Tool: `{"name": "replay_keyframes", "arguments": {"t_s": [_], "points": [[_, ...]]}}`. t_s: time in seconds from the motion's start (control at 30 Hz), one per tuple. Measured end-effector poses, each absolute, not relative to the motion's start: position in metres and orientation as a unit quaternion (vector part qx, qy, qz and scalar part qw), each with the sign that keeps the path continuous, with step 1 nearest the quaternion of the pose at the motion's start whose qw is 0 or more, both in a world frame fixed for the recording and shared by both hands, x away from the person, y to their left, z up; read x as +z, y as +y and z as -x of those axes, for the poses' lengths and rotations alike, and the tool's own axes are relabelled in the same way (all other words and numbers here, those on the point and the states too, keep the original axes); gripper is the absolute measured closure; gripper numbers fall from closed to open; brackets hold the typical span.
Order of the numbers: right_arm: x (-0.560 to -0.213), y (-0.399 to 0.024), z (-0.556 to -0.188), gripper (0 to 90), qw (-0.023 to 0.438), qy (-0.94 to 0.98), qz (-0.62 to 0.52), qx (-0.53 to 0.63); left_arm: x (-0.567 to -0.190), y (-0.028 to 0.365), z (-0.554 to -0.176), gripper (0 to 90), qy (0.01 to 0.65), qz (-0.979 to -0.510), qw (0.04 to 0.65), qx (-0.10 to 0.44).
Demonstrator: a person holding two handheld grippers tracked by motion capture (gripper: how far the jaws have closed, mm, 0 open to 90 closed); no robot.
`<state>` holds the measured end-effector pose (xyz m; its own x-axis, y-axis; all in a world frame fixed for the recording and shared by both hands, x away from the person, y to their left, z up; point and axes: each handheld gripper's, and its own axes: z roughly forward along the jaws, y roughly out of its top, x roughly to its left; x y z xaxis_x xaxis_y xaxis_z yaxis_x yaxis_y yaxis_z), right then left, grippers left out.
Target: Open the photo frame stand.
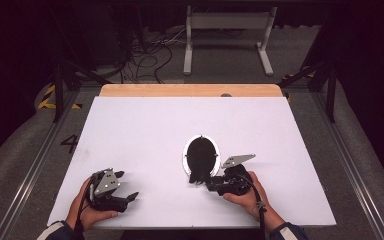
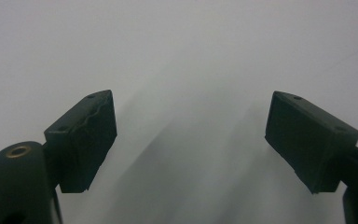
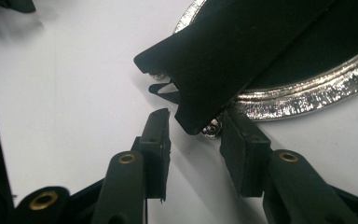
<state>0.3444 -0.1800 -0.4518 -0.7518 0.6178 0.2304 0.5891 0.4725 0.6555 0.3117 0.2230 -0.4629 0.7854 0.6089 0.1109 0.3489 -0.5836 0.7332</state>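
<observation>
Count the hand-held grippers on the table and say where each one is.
2. The left hand-held gripper sits at the near left of the white table, jaws wide open. The right hand-held gripper is near centre, at the stand of the oval mirror.

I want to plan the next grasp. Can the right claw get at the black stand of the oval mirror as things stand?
Probably yes. The right claw is open with the black stand tip just ahead of its jaws, and nothing lies between them on the white table.
</observation>
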Motion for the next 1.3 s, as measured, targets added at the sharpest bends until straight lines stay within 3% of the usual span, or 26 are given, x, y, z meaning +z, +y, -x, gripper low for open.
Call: {"name": "replay_keyframes", "arguments": {"t_s": [0.17,0.47,0.63,0.87,1.3], "points": [[-0.455,-0.181,-0.349,59.1,-0.004,0.842,-0.365,0.397,-0.464,0.222,-0.312,17.0,0.273,-0.872,0.366,0.175],[-0.464,-0.193,-0.365,59.2,-0.126,0.746,-0.443,0.482,-0.462,0.204,-0.324,17.2,0.269,-0.871,0.378,0.163],[-0.469,-0.192,-0.373,58.6,-0.16,0.708,-0.474,0.498,-0.462,0.189,-0.338,17.4,0.265,-0.872,0.384,0.148],[-0.469,-0.188,-0.382,54.4,-0.172,0.677,-0.509,0.502,-0.46,0.164,-0.361,17.4,0.248,-0.876,0.393,0.128],[-0.475,-0.193,-0.385,62.3,-0.177,0.682,-0.486,0.517,-0.46,0.127,-0.404,17.9,0.264,-0.858,0.439,0.042]]}}
